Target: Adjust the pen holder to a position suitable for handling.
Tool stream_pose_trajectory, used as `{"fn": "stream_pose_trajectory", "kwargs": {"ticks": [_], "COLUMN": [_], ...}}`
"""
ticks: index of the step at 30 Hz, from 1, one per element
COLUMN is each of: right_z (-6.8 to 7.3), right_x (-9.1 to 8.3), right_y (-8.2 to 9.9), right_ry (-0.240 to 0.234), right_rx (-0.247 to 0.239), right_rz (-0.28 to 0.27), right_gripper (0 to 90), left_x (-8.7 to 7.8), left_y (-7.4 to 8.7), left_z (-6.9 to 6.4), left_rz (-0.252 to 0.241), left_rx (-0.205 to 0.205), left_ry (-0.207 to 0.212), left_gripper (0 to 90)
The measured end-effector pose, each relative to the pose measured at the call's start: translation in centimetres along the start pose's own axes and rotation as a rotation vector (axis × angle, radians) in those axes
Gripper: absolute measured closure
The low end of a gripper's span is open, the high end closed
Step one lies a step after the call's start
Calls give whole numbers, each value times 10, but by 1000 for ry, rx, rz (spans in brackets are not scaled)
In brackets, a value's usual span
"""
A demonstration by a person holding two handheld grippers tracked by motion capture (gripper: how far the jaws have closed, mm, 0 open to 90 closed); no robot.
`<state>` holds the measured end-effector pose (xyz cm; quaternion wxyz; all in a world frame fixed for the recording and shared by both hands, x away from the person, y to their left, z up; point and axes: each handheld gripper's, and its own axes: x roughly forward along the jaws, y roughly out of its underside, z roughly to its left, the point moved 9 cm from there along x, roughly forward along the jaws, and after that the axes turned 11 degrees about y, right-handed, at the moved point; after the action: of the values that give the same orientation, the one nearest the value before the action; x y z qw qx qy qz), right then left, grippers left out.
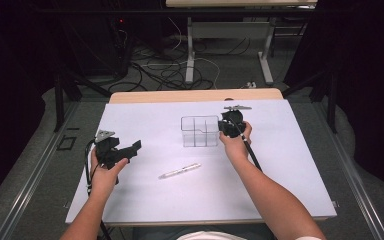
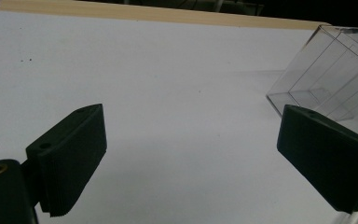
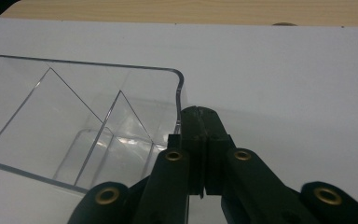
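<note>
A clear plastic organizer box (image 1: 200, 131) with several compartments stands on the white table sheet (image 1: 280, 165) near the middle. My right gripper (image 1: 228, 125) is shut with nothing between its jaws. In the right gripper view its tip (image 3: 200, 112) rests right beside the outer right wall of the box (image 3: 98, 107). My left gripper (image 1: 130, 150) hovers over the left part of the sheet, open wide and empty. In the left gripper view it (image 2: 193, 116) points toward the box (image 2: 326, 74), which is well ahead and to the right. A white pen (image 1: 180, 170) lies on the sheet between the hands.
The wooden table edge (image 1: 195, 95) runs along the far side. Beyond it are cables on the floor (image 1: 160, 70) and the legs of another table (image 1: 190, 50). Dark drapes flank both sides.
</note>
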<state>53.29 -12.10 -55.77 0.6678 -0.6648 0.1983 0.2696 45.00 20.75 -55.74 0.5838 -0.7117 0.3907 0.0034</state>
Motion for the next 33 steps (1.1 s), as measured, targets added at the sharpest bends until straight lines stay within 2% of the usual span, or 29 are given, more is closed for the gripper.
{"fn": "stream_pose_trajectory", "kwargs": {"ticks": [3,12,25,33], "right_z": [3,19,50,52], "right_x": [0,0,-5,-4], "right_y": [1,2,8,8], "right_ry": [-13,-31,-71,-77], "right_rx": [19,9,-35,-37], "right_rz": [10,3,9,8], "right_gripper": [900,900,898,894], "left_x": [0,-1,-1,-2], "left_y": [0,0,0,0], "left_z": [0,3,4,5], "left_rz": [1,10,5,5], "left_rx": [1,-4,-8,-9], "left_ry": [0,-1,-3,-4], "left_gripper": [82,82,82,83]}}
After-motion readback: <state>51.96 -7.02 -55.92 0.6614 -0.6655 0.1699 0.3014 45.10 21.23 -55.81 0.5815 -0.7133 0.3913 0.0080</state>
